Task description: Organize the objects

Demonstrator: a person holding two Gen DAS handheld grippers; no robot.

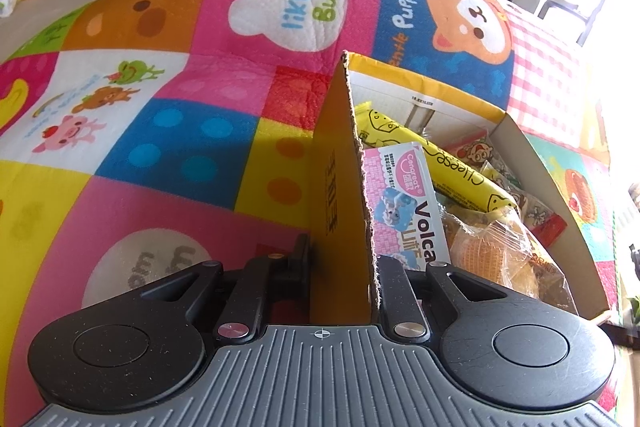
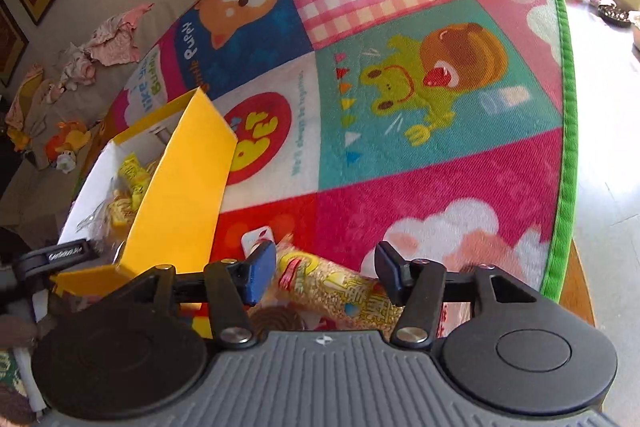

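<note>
Snack packets [image 1: 460, 187] already fill your yellow cardboard box [image 1: 340, 187], whose wall your left gripper [image 1: 340, 267] clamps. Your right gripper [image 2: 324, 273] stands open around a popcorn bag [image 2: 340, 291] not yet boxed.

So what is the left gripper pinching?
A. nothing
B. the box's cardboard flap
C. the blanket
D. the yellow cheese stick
B: in the left wrist view the left gripper has its jaws shut on the upright cardboard flap of the box, while the cheese stick lies loose inside.
</note>
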